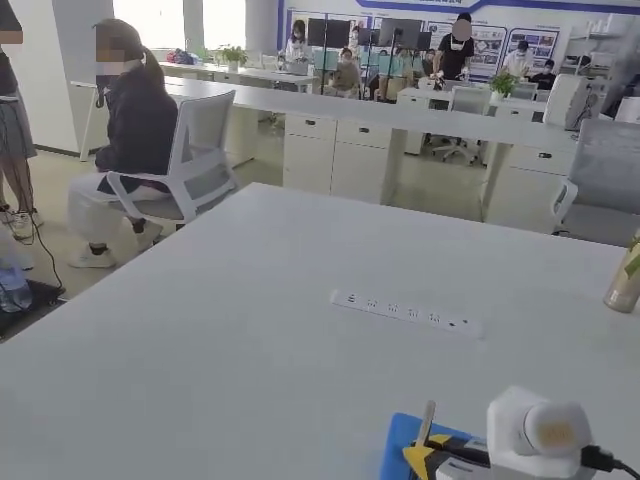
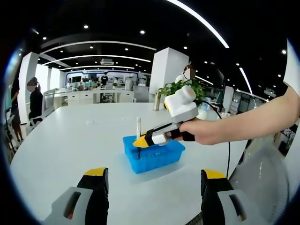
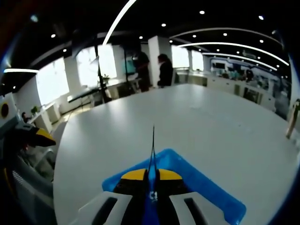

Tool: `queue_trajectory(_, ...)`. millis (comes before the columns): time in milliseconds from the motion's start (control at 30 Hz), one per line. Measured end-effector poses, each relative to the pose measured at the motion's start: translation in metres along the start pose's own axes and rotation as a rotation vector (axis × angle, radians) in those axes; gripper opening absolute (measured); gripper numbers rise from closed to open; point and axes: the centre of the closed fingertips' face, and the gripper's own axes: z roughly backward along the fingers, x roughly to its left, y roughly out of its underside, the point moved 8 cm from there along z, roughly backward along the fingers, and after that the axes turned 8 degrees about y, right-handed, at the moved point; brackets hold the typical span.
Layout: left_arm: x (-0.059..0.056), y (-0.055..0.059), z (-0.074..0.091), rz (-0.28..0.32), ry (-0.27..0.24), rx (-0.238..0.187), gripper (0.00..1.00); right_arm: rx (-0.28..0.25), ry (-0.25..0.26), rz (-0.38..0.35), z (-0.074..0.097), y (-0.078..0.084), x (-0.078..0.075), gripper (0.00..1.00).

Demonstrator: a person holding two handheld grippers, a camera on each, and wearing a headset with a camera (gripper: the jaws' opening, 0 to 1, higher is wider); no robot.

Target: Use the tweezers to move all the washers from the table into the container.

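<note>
No wording can be read anywhere, the wall posters across the room being too blurred

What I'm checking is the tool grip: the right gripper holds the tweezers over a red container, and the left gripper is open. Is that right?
Not quite: the container is blue, not red, as the left gripper view shows. The rest holds: the right gripper is shut on the tweezers over it, and the left gripper is open.
</note>
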Motion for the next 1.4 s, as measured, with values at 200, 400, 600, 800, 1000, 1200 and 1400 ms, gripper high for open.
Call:
queue_trajectory(200,0.0,0.0,0.0,-0.001,-0.001,-0.001,0.82,-0.035,0.008,-0.001,0.008,-0.008,-0.001,0.04)
queue_trajectory(400,0.0,0.0,0.0,-0.001,0.001,-0.001,0.82,-0.092,0.01,-0.017,0.021,-0.018,-0.001,0.04)
queue_trajectory(600,-0.001,0.0,0.0,-0.003,0.01,0.0,0.82,-0.137,0.014,-0.015,0.035,-0.026,0.0,0.04)
queue_trajectory(800,-0.001,-0.002,0.0,0.014,0.014,-0.021,0.8,-0.179,0.007,-0.018,0.049,-0.032,0.003,0.03)
queue_trajectory(1000,-0.003,-0.002,-0.001,0.017,0.027,-0.024,0.79,-0.213,0.011,-0.014,0.07,-0.031,0.008,0.03)
queue_trajectory(1200,-0.007,-0.002,-0.002,0.006,0.054,-0.015,0.77,-0.223,-0.003,-0.014,0.094,-0.018,0.019,0.03)
queue_trajectory(1400,-0.01,-0.001,-0.003,0.004,0.085,0.001,0.71,-0.201,-0.041,-0.01,0.112,-0.002,0.033,0.03)
